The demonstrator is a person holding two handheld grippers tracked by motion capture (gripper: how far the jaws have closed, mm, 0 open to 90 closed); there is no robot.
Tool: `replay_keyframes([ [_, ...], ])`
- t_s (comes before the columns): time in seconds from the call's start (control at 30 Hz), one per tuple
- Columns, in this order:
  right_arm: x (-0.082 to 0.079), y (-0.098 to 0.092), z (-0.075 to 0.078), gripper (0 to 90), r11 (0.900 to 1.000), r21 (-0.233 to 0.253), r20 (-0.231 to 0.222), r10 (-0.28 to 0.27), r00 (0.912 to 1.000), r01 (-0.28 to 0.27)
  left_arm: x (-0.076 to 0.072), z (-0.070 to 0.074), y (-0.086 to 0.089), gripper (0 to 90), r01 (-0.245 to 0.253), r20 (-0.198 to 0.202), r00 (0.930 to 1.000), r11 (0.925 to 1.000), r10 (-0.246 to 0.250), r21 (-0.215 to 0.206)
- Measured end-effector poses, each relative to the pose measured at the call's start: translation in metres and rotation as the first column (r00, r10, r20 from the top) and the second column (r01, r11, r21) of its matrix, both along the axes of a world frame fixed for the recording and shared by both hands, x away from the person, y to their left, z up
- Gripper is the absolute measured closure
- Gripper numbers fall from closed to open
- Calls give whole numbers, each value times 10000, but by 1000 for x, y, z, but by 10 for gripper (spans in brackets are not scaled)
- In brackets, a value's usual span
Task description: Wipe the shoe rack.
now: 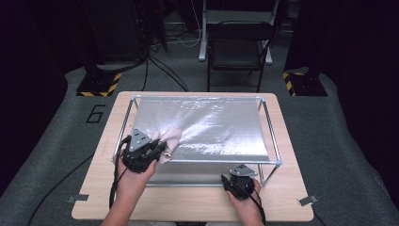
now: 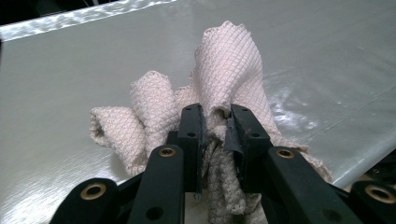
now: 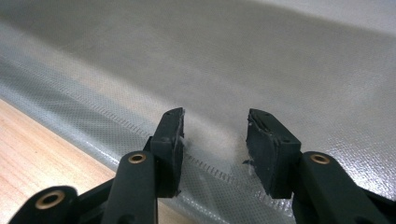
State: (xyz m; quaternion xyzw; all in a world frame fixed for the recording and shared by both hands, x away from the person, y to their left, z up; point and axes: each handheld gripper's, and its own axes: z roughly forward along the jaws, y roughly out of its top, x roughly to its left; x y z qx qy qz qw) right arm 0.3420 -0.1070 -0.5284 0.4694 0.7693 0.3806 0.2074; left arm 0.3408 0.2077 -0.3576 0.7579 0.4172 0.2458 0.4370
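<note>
Left claw (image 2: 215, 122): jaws pressed on a fold of the cloth (image 2: 224, 74), pinching it; seen from high view at abt 8 o'clock of the sheet (image 1: 211, 127).
Right claw (image 3: 215, 135): jaws spread, nothing between them; it hovers just over the near edge of the sheet, abt 5 o'clock.
Cloth: pink-white, waffle pattern, bunched up; one peak stands up above the jaws, other folds fall toward 9 o'clock in left gripper view. Rest of it hangs under the jaws.
Cloth place: on the near-left corner of the sheet, partly over the frame (image 1: 272, 136) rail.
Sheet: silver mesh, stretched flat on the metal frame, which stands on the table (image 1: 188, 202).
Key relation: from right claw the cloth lies toward 9 o'clock, well apart; left hand is much nearer, it already has it.
Long axis: cannot tell, cloth too crumpled.
Next, my guess: left claw carries the cloth toward 2 o'clock, to sheet centre; right claw then must cross over to take a free edge.
</note>
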Motion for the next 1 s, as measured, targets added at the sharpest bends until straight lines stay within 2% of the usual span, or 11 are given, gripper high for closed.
replay_keyframes([
  [0.23,0,0,0,564,10000,9,-33,15,10000,-15,1,-1,-23,752,313,69,9995,9995,-313,38],
  [0.3,1,-1,0,565,9998,-202,106,35,9999,-33,1,0,-30,751,448,37,9990,9990,-448,61],
  [0.37,1,-1,0,566,9998,-202,106,48,9999,-46,2,0,-37,752,561,83,9984,9984,-561,64],
  [0.43,1,-1,0,567,9998,-215,111,61,9999,-58,2,0,-45,751,789,-44,9969,9968,-789,114],
  [0.6,1,-1,0,569,9997,-224,115,72,9999,-69,4,-1,-56,751,921,98,9957,9957,-922,97],
  [0.8,1,-1,0,570,9998,-142,74,121,9999,-120,4,0,-51,751,1035,116,9945,9945,-1037,153],
  [0.97,1,-1,0,570,9998,-144,71,119,9999,-118,4,2,-37,751,713,85,9974,9970,-716,315],
  [1.0,1,-1,0,570,9998,-133,70,119,9999,-118,4,1,-34,751,548,95,9984,9983,-549,177],
])
